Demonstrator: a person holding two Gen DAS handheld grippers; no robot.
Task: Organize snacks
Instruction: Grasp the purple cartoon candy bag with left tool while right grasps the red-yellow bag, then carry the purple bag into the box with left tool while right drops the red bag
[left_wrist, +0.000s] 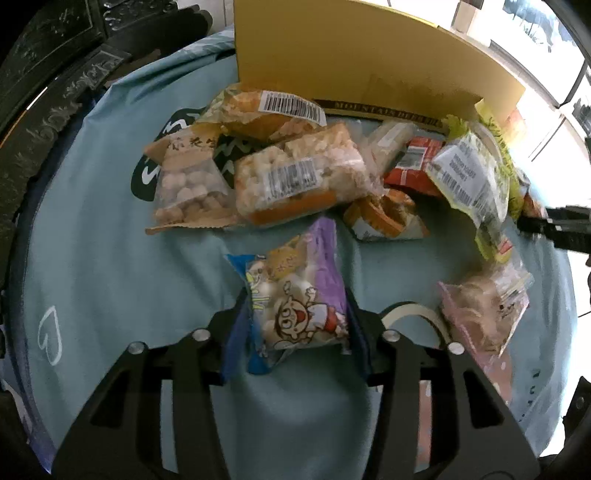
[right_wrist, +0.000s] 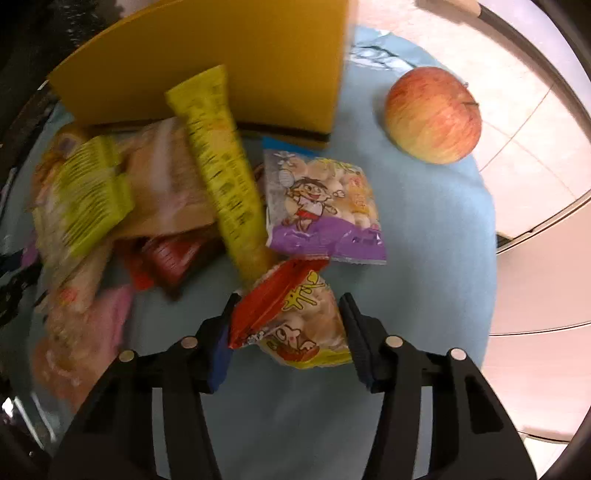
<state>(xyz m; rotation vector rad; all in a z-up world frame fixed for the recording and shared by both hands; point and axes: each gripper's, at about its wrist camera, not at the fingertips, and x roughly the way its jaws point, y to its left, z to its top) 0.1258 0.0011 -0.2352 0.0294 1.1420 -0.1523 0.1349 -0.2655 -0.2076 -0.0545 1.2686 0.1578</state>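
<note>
Two hand-held grippers: left (left_wrist: 295, 325) grips purple packet (left_wrist: 299, 295); right (right_wrist: 288, 328) clamps red packet (right_wrist: 291, 317). One apple (right_wrist: 433, 115).

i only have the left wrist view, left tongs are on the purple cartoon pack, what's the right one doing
Observer: The right tongs have a red and yellow cartoon snack pack between their fingers, lying on the blue cloth.
Operator: anything over on that side i can't see
Observer: Yes, an apple sits on the cloth beside the yellow box, apart from the snacks.
Operator: is there another purple pack like mine
Observer: Yes, a second purple cartoon pack lies flat just beyond the right tongs, with a long yellow packet next to it.
</note>
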